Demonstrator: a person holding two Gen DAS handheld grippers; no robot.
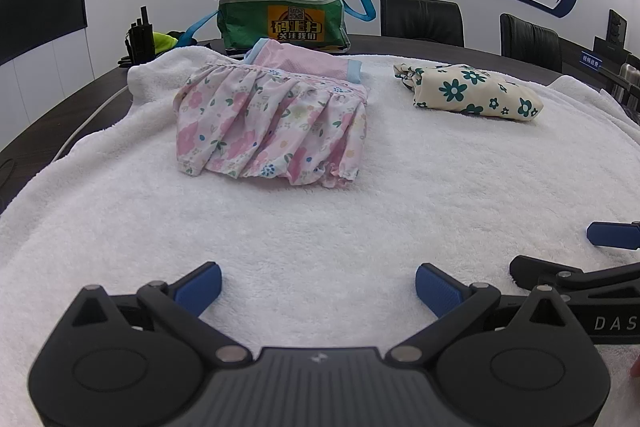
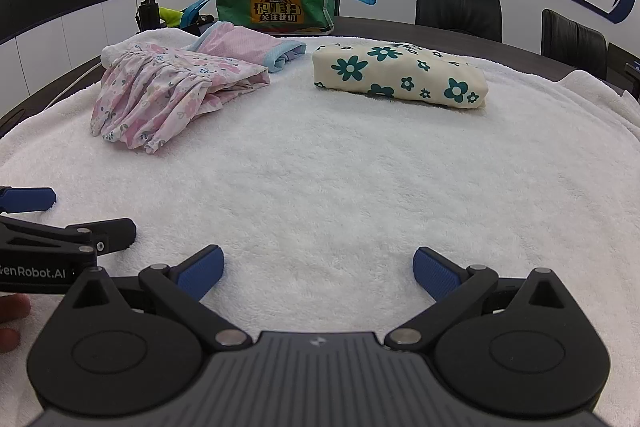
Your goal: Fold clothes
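Both tongs, left [image 1: 318,281] and right [image 2: 318,267], spread wide and empty above the white towel [image 1: 320,219]. Ahead lies the pink floral dress [image 1: 272,131], hem toward them; further right, the folded cream garment [image 2: 400,75] stretches crosswise.

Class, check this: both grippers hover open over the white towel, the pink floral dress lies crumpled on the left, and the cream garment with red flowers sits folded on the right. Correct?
One error: the flowers on the cream garment are dark green, not red, as the right wrist view shows. The rest stands: both the left gripper and right gripper are open over the towel, and the dress lies crumpled.
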